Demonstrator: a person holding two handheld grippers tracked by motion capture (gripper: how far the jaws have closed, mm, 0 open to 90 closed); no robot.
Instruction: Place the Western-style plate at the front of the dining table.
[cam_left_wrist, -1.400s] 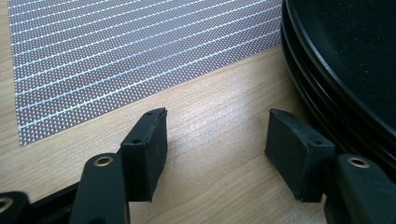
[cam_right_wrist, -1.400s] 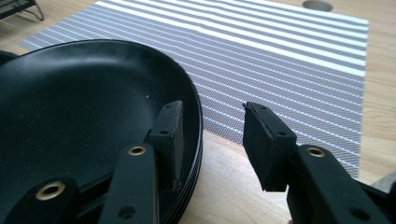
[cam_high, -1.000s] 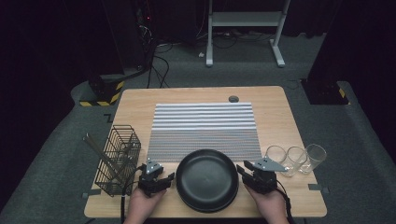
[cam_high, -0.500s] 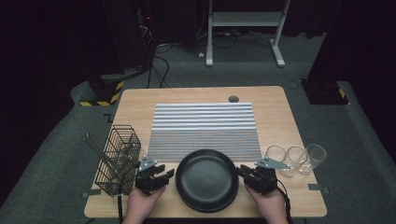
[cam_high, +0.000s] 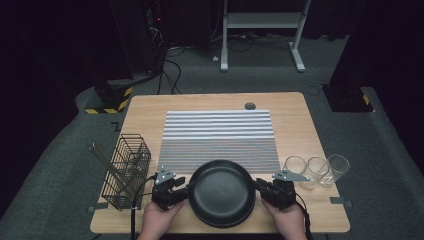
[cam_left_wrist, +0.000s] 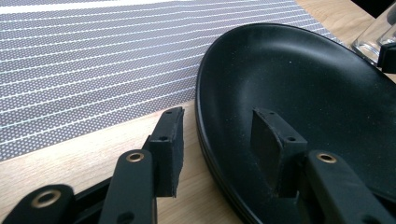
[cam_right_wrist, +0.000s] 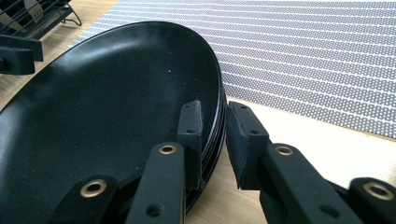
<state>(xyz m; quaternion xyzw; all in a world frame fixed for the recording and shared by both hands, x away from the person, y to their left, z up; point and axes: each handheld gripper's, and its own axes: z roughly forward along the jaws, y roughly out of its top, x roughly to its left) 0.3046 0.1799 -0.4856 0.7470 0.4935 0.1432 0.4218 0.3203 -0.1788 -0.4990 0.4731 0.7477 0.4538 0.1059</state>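
Toward the front edge of the worktop, at its middle, the stack of black plates is sitting with its far rim overlapping the near edge of the striped mat. You are bringing your left gripper over the stack's left rim. Its jaws have just been closing but are not yet gripping, with one pad inside the top plate and the other out over the wood. If you are lifting now, that side is going to lag, the stack is going to tip, and the plates may be sliding apart. Your right gripper has also just been closing and is clenching the right rim. It is pinching several rims at once, so a lower plate may be slipping free. The high view is placing the wire rack near your left hand and the three glasses near your right, both easy to knock. The left gripper view is showing the open gap beside the rim, and the right gripper view is showing the layered rims between the pads.
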